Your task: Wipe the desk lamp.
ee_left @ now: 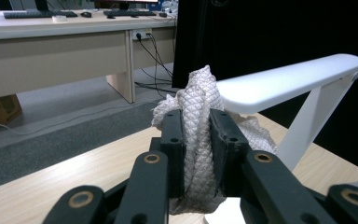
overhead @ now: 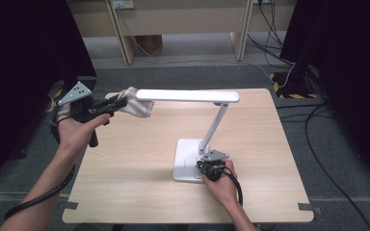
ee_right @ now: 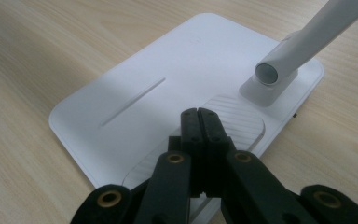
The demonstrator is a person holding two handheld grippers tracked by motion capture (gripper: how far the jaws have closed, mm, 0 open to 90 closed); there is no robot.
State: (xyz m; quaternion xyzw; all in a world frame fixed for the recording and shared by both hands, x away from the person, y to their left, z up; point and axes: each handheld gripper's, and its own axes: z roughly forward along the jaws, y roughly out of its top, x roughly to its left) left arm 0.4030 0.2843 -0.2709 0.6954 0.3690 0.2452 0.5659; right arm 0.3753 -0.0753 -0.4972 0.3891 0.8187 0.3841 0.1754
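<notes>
A white desk lamp stands on the table, its base (overhead: 187,156) near the front right and its long flat head (overhead: 188,95) stretching left. My left gripper (overhead: 118,103) is shut on a bunched white quilted cloth (overhead: 137,103), held in the air at the left tip of the lamp head. Seen along its jaws, the cloth (ee_left: 198,128) stands squeezed between both pads, just beside the lamp head (ee_left: 289,81). My right gripper (overhead: 207,166) is shut with nothing in it, its tips (ee_right: 199,114) resting down on the ribbed patch of the lamp base (ee_right: 158,88), near the foot of the lamp arm (ee_right: 303,42).
The light wooden table (overhead: 135,163) has bare room left of and in front of the lamp. Desk legs (overhead: 123,33) and cables (overhead: 270,29) lie on the floor beyond the far edge. Dark screens stand on both sides.
</notes>
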